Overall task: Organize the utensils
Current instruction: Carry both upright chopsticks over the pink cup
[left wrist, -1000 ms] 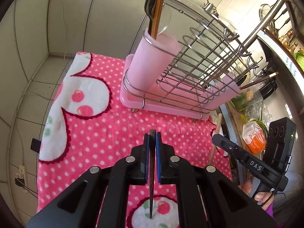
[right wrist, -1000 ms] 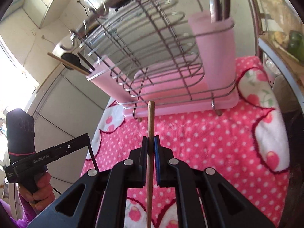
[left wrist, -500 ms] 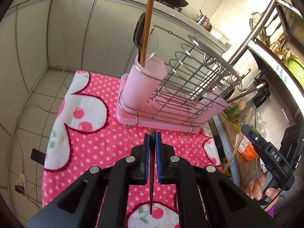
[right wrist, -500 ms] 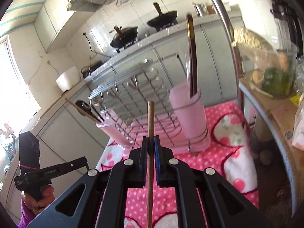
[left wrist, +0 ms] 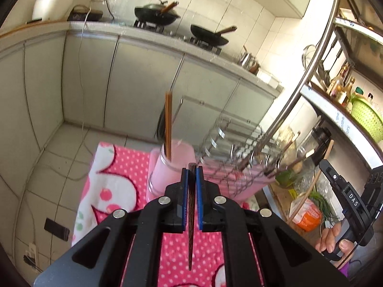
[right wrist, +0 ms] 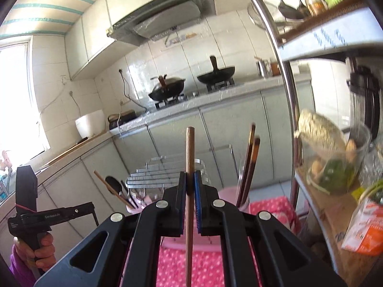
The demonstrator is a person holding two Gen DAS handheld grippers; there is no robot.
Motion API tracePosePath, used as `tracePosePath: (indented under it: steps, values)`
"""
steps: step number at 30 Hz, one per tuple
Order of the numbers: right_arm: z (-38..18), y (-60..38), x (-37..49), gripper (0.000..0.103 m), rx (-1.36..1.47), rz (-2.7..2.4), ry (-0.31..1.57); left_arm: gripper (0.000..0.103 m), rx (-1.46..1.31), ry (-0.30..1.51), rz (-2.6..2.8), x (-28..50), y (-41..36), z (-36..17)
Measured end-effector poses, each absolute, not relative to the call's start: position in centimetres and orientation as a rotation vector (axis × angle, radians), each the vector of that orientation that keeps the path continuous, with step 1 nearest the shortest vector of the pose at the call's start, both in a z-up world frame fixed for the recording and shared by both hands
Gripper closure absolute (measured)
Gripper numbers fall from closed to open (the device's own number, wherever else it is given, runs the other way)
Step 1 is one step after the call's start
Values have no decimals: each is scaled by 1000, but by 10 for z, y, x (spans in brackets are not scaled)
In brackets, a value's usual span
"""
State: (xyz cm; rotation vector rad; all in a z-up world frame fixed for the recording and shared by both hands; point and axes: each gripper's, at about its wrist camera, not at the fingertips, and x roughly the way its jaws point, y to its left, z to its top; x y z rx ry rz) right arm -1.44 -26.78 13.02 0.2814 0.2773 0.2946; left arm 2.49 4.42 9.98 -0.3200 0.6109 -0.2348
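My left gripper [left wrist: 191, 170] is shut on a dark brown chopstick [left wrist: 190, 217] that points down toward the cloth. It hangs above and in front of the pink utensil cup [left wrist: 171, 162], which holds upright chopsticks [left wrist: 168, 124]. My right gripper [right wrist: 190, 175] is shut on a light wooden chopstick [right wrist: 190, 157] that stands upright between the pads. The wire dish rack [right wrist: 165, 173] on its pink tray lies below it, with the pink cup [right wrist: 229, 192] and its chopsticks [right wrist: 250, 160] to the right. Each gripper shows in the other's view: the right [left wrist: 344, 196], the left [right wrist: 55, 215].
A pink polka-dot cloth [left wrist: 124, 174] covers the table under the rack. A second cup at the rack's far end holds a spoon and chopsticks [right wrist: 115, 187]. A metal shelf pole [left wrist: 308, 71] and shelves with food bags [right wrist: 328, 148] stand to the right. Kitchen counter with woks [left wrist: 155, 14] lies behind.
Both grippers have risen and tilted up, so the rack now sits lower and farther in both views. Each still holds its chopstick.
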Motion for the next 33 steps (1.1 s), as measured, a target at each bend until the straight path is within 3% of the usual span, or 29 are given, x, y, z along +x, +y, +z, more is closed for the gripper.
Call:
tracePosePath:
  steps: [14,33]
  values:
    - [181,-275,2,97,224,231,51,97,-273,361,-154,47,32,162]
    - [173,-287,34,97,213,144,-45,97,-221,236,-57,82,23,157]
